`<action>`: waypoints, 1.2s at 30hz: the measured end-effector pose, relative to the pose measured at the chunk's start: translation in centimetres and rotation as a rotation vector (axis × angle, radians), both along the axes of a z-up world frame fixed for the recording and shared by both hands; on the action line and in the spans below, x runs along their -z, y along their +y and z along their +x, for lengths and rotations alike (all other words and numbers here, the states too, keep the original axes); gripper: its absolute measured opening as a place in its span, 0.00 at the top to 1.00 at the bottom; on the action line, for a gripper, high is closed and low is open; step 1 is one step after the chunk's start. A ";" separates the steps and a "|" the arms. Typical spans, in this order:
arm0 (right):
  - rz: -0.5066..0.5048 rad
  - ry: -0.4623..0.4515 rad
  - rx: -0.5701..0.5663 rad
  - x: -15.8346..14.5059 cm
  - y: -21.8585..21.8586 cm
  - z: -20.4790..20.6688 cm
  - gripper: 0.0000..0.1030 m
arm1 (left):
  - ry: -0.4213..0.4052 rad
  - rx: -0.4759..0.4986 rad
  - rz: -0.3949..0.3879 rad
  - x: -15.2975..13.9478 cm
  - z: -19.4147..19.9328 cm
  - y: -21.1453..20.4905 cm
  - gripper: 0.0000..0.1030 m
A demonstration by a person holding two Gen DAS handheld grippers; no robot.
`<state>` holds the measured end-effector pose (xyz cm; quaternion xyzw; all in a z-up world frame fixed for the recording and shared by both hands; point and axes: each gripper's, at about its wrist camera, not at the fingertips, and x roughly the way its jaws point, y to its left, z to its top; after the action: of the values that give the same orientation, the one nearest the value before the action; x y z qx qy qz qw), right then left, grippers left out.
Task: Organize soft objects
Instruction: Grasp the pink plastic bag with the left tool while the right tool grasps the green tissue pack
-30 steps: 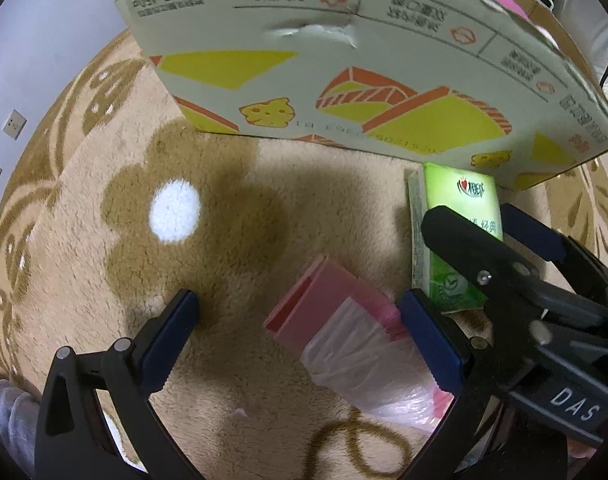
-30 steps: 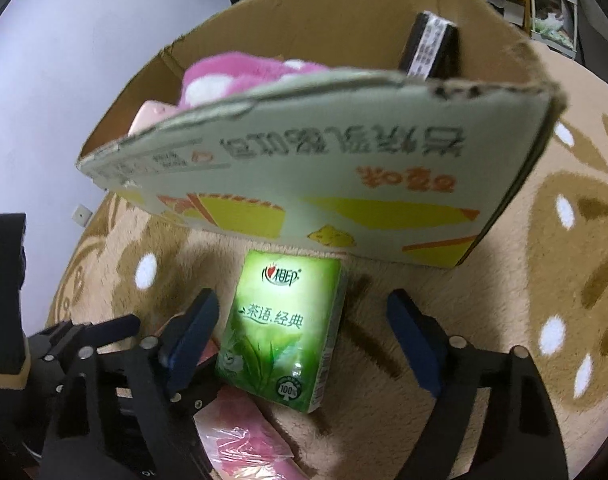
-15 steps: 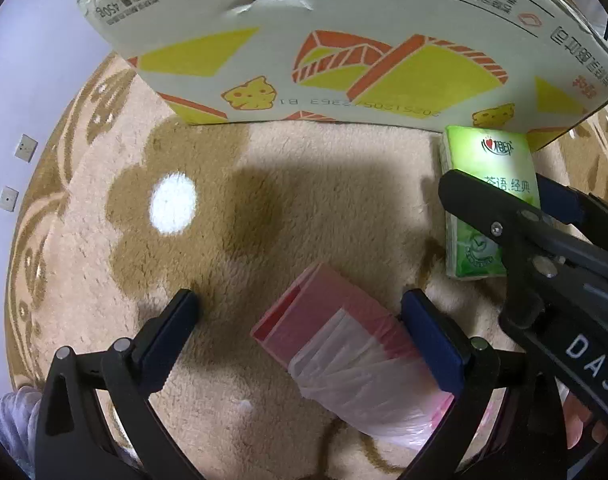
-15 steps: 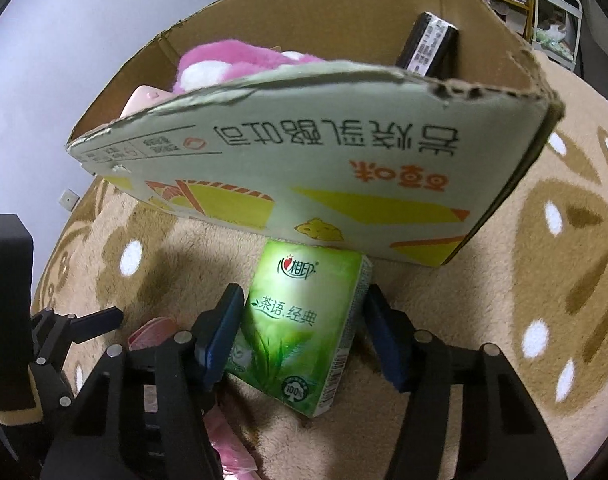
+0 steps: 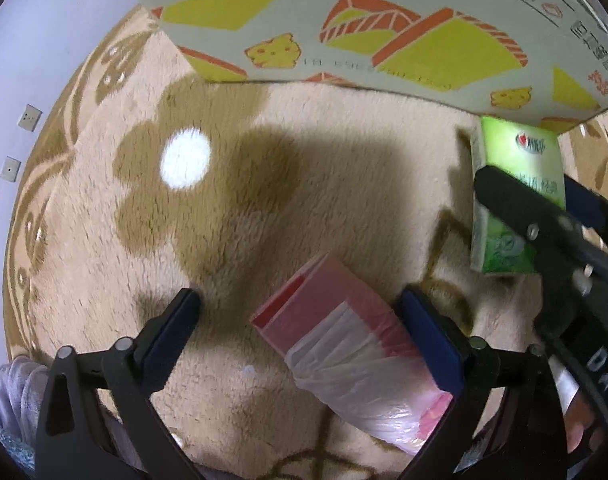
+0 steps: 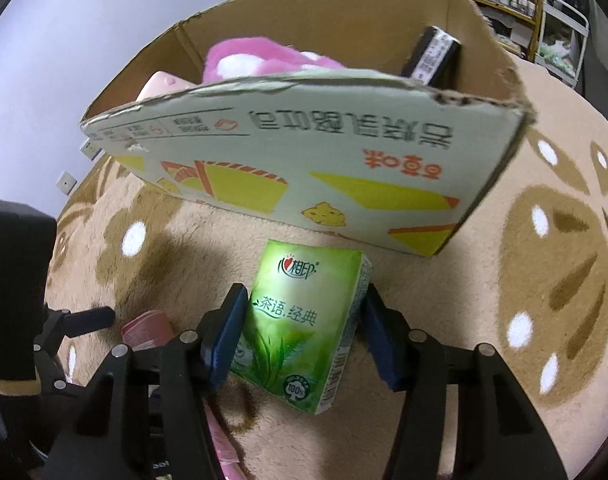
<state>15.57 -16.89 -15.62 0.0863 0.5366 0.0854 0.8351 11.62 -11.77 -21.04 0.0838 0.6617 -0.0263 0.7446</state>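
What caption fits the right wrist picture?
Right gripper closed on a green tissue pack before a cardboard box.

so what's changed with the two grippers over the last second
The right gripper has closed in from wide open: its blue pads now sit against both sides of the green tissue pack, which still lies on the rug beside the cardboard box. The left gripper stays open over the pink bag pack, its right pad now close beside it. The box and its contents are unchanged.
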 end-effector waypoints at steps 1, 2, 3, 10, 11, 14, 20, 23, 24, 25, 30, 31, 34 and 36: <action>0.002 0.001 0.007 0.0 -0.2 0.0 0.42 | 0.006 0.009 0.006 0.0 -0.2 -0.2 0.09; 0.005 0.002 0.012 0.0 -0.4 0.0 0.42 | 0.008 0.015 0.008 -0.1 -0.4 0.1 0.10; 0.006 0.003 0.019 0.0 -0.6 -0.1 0.42 | 0.007 0.016 0.008 -0.1 -0.6 0.0 0.10; 0.008 0.000 0.023 0.1 -0.9 -0.3 0.42 | -0.013 -0.012 -0.006 -0.3 -0.3 0.8 0.07; 0.009 0.001 0.021 0.0 -0.9 -0.4 0.42 | -0.010 -0.020 -0.011 -0.1 0.9 1.9 0.07; 0.012 0.001 0.019 0.1 -0.8 -0.4 0.42 | -0.005 -0.069 -0.028 -1.0 1.3 2.6 0.07; 0.022 -0.007 0.031 -0.2 -1.5 -0.6 0.42 | 0.023 -0.182 -0.040 -1.2 0.8 4.3 0.11; 0.024 -0.012 0.034 -0.5 -1.8 -0.6 0.42 | 0.040 -0.151 -0.051 -1.1 0.5 3.8 0.38; 0.022 -0.013 0.034 -0.6 -1.9 -0.7 0.42 | 0.045 -0.147 -0.066 -1.2 0.3 3.7 0.39; 0.022 -0.014 0.035 -0.6 -1.9 -0.8 0.42 | 0.036 -0.139 -0.058 -1.3 0.3 3.5 0.40; 0.032 -0.017 0.040 -1.0 -2.3 -1.1 0.42 | -0.018 -0.100 -0.076 -2.0 0.0 3.2 0.51; 0.035 -0.017 0.042 -1.1 -2.3 -1.3 0.42 | -0.025 -0.097 -0.078 -2.1 0.1 3.4 0.54; 0.043 -0.021 0.044 -1.3 -2.4 -1.6 0.42 | -0.059 -0.095 -0.093 -2.9 0.6 4.5 0.59; 0.048 -0.028 0.047 -1.6 -2.5 -1.8 0.42 | -0.096 -0.098 -0.101 -3.6 1.0 5.2 0.62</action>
<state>13.78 -19.41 -14.06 0.1178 0.5205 0.0799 0.8419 12.65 -6.60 -17.39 0.0151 0.6262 -0.0192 0.7793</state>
